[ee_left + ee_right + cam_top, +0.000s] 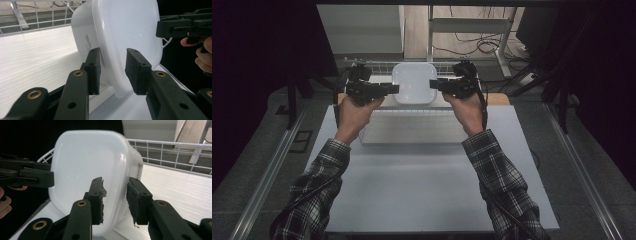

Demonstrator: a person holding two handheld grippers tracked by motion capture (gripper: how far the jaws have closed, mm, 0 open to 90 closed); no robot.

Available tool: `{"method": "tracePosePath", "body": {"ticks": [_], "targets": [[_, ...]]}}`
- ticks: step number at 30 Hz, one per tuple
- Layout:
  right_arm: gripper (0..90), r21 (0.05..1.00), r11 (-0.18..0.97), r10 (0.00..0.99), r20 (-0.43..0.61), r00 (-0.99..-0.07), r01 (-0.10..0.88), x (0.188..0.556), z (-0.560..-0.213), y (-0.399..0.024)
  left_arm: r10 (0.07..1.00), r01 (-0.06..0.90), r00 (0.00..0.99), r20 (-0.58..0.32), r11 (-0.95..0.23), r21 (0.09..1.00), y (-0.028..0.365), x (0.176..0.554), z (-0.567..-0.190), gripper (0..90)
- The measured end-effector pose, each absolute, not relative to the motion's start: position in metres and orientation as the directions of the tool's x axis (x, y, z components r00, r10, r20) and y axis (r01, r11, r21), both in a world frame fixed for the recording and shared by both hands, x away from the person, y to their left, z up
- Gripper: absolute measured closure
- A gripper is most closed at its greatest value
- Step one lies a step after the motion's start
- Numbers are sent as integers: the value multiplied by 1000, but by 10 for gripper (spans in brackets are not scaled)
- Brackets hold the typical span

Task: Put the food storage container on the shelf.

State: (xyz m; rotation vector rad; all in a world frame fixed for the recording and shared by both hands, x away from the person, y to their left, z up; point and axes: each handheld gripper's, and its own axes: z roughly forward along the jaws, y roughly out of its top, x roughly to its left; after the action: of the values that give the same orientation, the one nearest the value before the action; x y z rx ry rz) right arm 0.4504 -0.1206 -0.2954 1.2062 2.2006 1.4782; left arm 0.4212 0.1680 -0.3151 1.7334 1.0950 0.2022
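Note:
A white plastic container (414, 82) with rounded corners stands on its edge at the far middle of the table, its broad face towards me. My left gripper (396, 89) reaches its left rim and my right gripper (433, 84) its right rim. In the left gripper view the container (125, 25) has its rim between the jaws of the left gripper (113, 51), with a gap at the pads. In the right gripper view the container (87, 157) likewise sits between the jaws of the right gripper (115, 181), untouched by its worn pads.
A white wire basket (37, 15) rings the container at the back, its rail (175, 147) running along the far side. A pale flat board (412, 127) lies in front of it on the grey table (427, 190). Dark floor and cables lie beyond.

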Motion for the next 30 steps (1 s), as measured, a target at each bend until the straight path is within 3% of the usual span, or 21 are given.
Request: {"method": "tracePosePath", "body": {"ticks": [4, 15, 24, 28, 30], "targets": [[620, 849, 146, 731, 254, -634, 508, 455, -297, -121, 740, 577, 573, -351, -60, 814, 169, 426, -317, 646], [464, 852, 172, 762, 203, -615, 495, 461, -303, -115, 757, 591, 552, -348, -61, 805, 166, 437, -314, 521], [444, 867, 111, 793, 217, -569, 486, 469, -307, -113, 779, 586, 513, -360, -11, 810, 166, 449, -316, 479], [423, 870, 110, 804, 207, -557, 481, 469, -307, -112, 798, 568, 497, -341, -2, 823, 165, 451, -317, 401], [365, 873, 116, 815, 188, -547, 473, 469, -307, -111, 821, 536, 491, -293, -20, 844, 163, 451, -318, 348]]}}
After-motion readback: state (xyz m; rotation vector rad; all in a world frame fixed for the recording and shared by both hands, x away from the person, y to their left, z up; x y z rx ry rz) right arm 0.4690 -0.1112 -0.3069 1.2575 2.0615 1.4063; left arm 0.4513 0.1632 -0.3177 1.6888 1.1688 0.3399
